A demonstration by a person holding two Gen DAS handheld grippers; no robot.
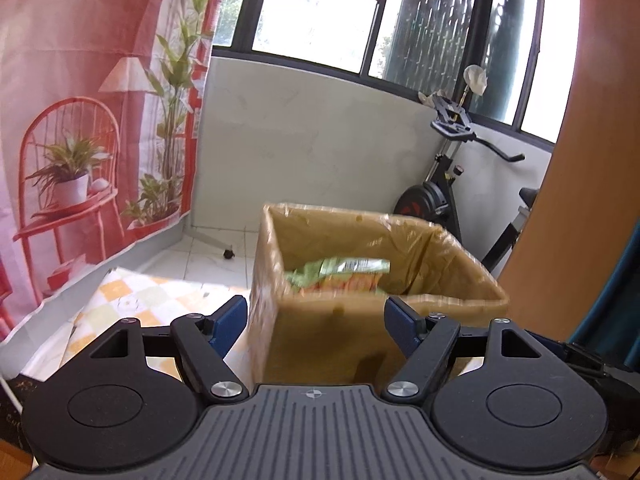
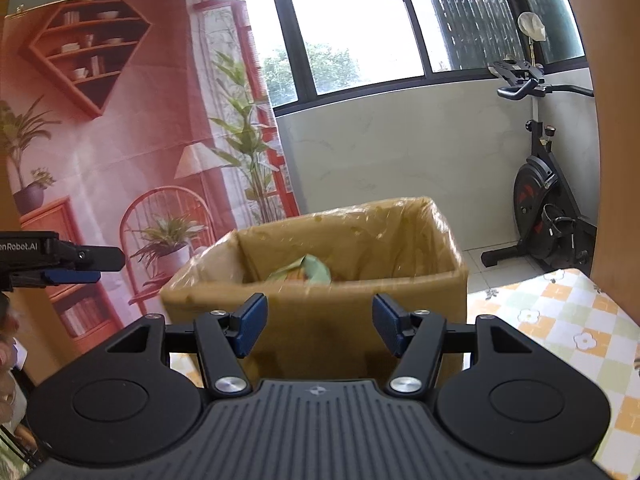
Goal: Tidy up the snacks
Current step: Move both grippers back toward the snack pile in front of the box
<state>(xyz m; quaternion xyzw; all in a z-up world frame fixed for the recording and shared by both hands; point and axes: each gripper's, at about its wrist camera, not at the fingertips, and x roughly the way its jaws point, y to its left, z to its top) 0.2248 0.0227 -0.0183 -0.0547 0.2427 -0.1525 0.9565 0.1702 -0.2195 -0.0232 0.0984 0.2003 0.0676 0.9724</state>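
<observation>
Left gripper [image 1: 314, 326]: yr jaws part-open, nothing betw them, just short of the box.
Right gripper [image 2: 319, 326]: same, jaws apart, empty, near box front wall.
Cardboard box [image 1: 340, 332]: open top, plastic-lined, stands on checked cloth [image 1: 132, 300].
Snack pack [image 1: 340, 276]: green/orange, lying inside the box, blurred.
Exercise bike [image 2: 548, 216]: behind box, by the wall.

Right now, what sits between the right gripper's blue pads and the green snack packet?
Only the near wall of the plastic-lined brown cardboard box; the green snack packet lies inside it, beyond the empty right gripper, in the right wrist view.
</observation>
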